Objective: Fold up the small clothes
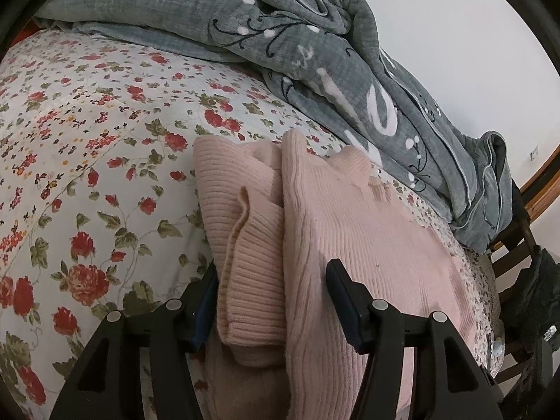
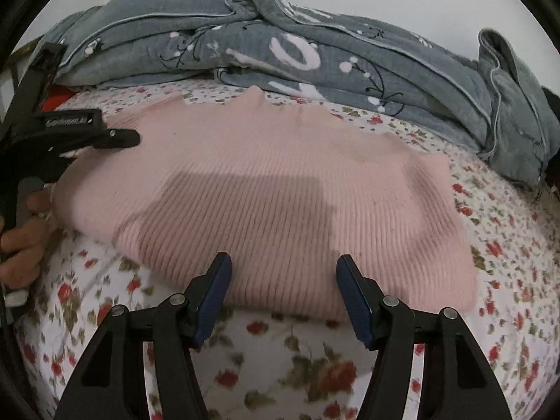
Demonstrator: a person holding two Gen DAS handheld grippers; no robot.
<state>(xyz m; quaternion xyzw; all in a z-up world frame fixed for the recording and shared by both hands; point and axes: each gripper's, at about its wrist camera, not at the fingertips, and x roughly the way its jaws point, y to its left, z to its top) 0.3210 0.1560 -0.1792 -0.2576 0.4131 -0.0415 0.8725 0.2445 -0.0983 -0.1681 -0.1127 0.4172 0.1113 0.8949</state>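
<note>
Across the bed's white sheet with red roses and green leaves (image 2: 280,360) lies a pink rib-knit sweater (image 2: 280,192), already folded into a compact, thick rectangle with rounded, soft edges; a sleeve cuff (image 1: 252,318) lies doubled alongside the body at its left side. Folding looks nearly complete, with perhaps one last fold or a tidying left. The left gripper (image 1: 273,276) straddles the cuffed sleeve edge, its jaws parted and seemingly not pinching it. The right gripper (image 2: 283,266) hovers at the near hem, jaws apart, holding nothing. Behind, a rumpled grey quilt with white flowers (image 2: 297,52) is heaped.
</note>
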